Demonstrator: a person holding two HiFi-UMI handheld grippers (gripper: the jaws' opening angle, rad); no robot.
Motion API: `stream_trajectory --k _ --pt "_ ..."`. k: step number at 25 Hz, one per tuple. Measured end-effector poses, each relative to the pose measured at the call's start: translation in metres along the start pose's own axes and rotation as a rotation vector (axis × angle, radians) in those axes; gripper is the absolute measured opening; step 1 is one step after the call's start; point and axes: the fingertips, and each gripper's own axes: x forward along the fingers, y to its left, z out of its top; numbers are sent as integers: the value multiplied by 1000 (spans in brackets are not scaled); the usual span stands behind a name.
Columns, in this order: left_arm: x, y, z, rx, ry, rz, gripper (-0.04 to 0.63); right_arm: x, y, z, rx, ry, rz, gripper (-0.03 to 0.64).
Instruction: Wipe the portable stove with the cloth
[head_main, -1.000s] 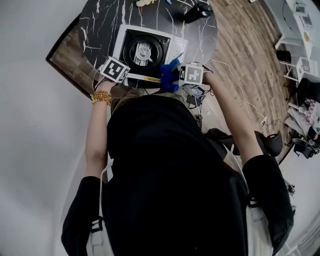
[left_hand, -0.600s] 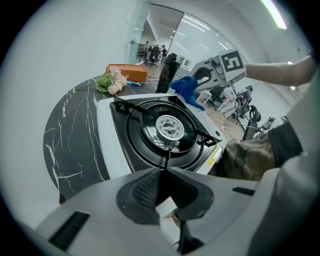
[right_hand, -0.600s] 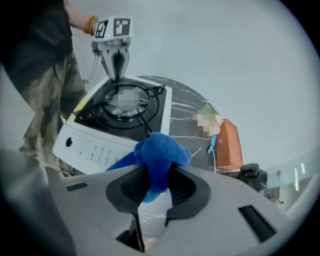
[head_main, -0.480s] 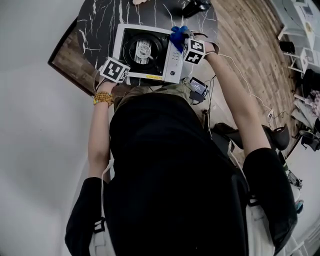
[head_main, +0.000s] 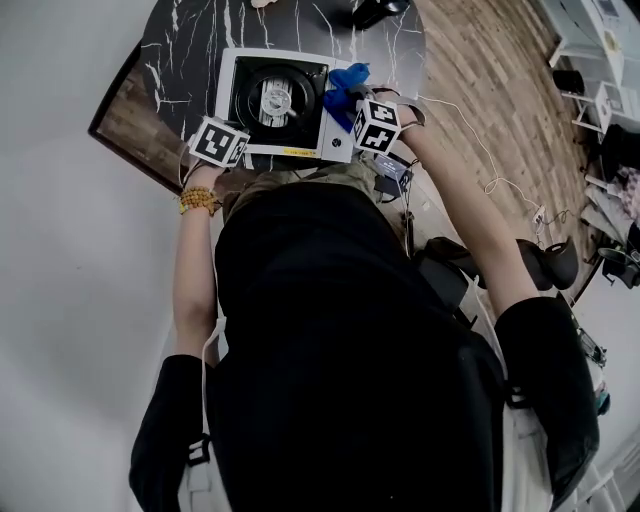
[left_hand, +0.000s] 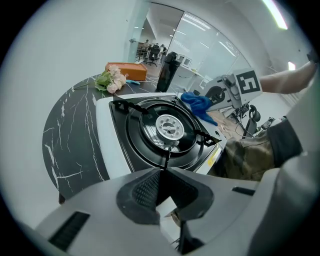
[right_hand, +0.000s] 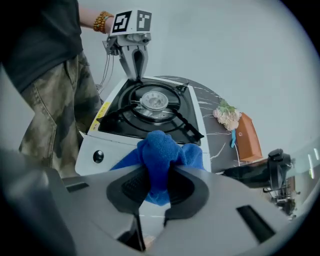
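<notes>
**A:** Which step is this?

**B:** Mid-wipe, I'd judge. The right tool (right_hand: 152, 192) has its jaws pinched on a bunched blue fleecy cloth (right_hand: 160, 150), which sits over the right-hand panel of the white portable stove (head_main: 228, 75), above the round knob (right_hand: 98, 156). I can't tell whether it is pressing yet.

**A:** And the other hand?

**B:** The left tool (right_hand: 136, 75) has its jaws narrow, practically together, with the tips at the stove's near left corner. That probably steadies it on the black marble-veined bench (head_main: 190, 50).

**A:** What's next?

**B:** Press the cloth flat and drag it along the white panel, keeping clear of the black pan-support prongs (right_hand: 187, 127), which would likely snag the fleece.
</notes>
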Motion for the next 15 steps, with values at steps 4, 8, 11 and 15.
stream_trajectory --k 4,8,11,15 --pt "0 0 0 -7 3 -3 31 -5 37 12 16 -34 63 63" --pt "1 0 0 -11 2 1 31 -11 77 21 41 -77 135 63" --pt "1 0 0 -12 -7 2 31 -17 101 26 79 -110 219 63" --pt "0 -1 0 -13 -11 -3 31 -23 117 27 201 -121 405 66"
